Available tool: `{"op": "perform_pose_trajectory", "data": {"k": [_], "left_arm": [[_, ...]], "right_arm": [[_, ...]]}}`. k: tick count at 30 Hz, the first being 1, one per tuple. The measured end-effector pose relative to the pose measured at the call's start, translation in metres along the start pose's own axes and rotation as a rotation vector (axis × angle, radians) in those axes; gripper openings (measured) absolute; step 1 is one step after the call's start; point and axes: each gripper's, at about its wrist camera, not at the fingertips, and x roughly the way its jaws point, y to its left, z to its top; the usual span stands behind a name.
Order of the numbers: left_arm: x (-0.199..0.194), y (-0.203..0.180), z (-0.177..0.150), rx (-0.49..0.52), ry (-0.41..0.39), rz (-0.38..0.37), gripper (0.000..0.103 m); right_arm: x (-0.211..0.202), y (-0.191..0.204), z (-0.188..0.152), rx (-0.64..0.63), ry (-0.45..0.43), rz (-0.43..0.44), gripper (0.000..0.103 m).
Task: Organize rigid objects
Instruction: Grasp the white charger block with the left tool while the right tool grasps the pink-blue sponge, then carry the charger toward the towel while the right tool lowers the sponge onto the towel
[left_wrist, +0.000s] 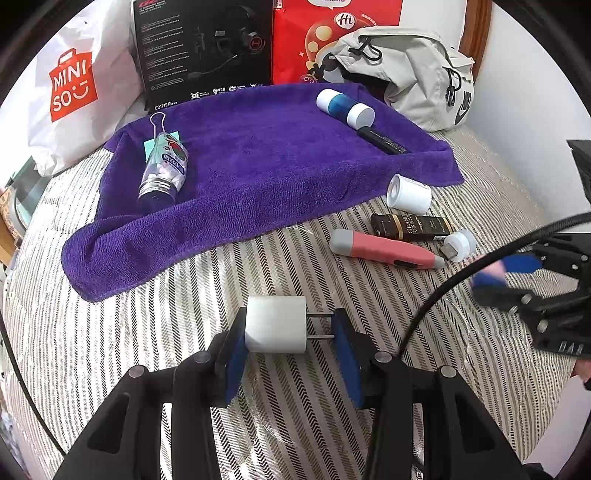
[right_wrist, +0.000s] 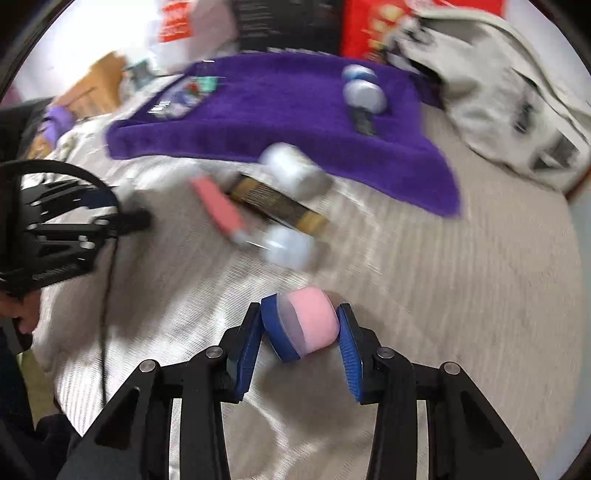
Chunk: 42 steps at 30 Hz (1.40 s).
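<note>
My left gripper is shut on a white charger plug, one pad on its body and the other against its prongs, above the striped bedspread. My right gripper is shut on a round pink and blue object; the left wrist view shows that gripper low at the right. A purple towel carries a clear bottle, a binder clip, a blue and white cylinder and a black stick. Off the towel lie a white cylinder, a brown box, a pink and grey tool and a white-capped USB piece.
Behind the towel stand a white Miniso bag, a black Edifier box and a red box. A beige backpack lies at the back right. A black cable arcs over the bed between the grippers. The right wrist view is motion-blurred.
</note>
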Motion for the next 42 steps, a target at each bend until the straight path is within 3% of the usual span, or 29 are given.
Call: {"op": "perform_pose_trajectory", "data": {"k": [13,25,42], "left_arm": [[0.0,-0.001,0.0,0.006,-0.004,0.011,0.042],[-0.012,0.03,-0.004,-0.106,-0.014,-0.043,0.042],[-0.031,0.057,0.021,-0.145,-0.065,-0.017,0.042]], "right_arm": [[0.001,-0.001,-0.006,-0.019,-0.015,-0.022,0.039],[-0.012,0.003,0.007,0.009,-0.04,0.093,0.039],[-0.022,-0.016,0.079,0.032,-0.153,0.15,0.039]]}}
